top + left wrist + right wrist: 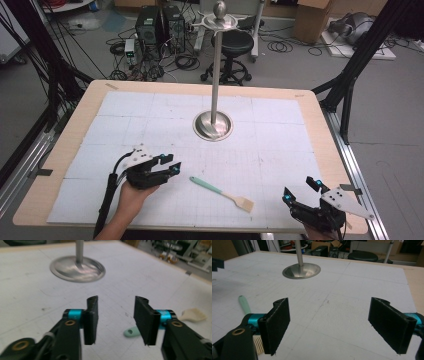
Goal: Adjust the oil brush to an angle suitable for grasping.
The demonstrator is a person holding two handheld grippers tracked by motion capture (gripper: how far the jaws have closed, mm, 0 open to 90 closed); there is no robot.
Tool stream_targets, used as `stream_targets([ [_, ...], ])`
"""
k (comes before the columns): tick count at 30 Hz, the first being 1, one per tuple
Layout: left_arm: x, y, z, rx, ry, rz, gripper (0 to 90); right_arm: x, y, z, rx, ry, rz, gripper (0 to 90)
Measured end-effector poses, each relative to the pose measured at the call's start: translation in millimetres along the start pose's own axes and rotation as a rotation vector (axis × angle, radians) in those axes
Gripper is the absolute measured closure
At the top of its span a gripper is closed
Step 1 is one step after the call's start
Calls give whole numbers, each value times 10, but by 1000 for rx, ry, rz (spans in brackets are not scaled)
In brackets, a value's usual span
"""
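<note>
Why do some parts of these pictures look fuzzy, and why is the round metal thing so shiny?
In the left gripper view the round metal base and the spatula are soft and out of focus, while the left claw close to the camera is sharper. In the right gripper view the base mirrors the room's light. In the high view the pole shows bright glare streaks.

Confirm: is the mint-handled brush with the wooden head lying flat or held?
Lying flat on the white mat, not held. The mint-handled brush rests between the left gripper and right gripper, both open and apart from it.

Lab: computer towers (160, 30), floor cables (150, 70), black rig frame (350, 85).
</note>
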State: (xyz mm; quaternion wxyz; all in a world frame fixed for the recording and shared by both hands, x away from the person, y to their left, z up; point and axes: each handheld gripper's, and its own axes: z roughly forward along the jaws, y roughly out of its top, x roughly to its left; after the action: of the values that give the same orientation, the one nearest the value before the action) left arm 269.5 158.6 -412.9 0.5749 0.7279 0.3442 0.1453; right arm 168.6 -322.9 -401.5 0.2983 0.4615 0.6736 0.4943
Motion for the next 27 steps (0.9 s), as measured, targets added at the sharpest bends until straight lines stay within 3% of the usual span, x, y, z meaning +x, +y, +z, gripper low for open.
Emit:
stream_targets([
  [5,84,23,-267,-90,18,8,341,24,5,17,1,15,7,166],
  [10,136,-2,-446,-125,48,22,200,67,29,33,-3,45,10,176],
  [12,171,-25,-531,-142,34,37,199,96,40,47,0,66,9,201],
  [17,238,-68,-662,-173,48,14,200,172,77,91,-10,73,-20,167],
  [20,247,-81,-712,-167,50,22,200,211,114,98,-30,78,-35,160],
  [27,254,-94,-763,-166,66,21,205,279,128,150,-2,115,-69,161],
])
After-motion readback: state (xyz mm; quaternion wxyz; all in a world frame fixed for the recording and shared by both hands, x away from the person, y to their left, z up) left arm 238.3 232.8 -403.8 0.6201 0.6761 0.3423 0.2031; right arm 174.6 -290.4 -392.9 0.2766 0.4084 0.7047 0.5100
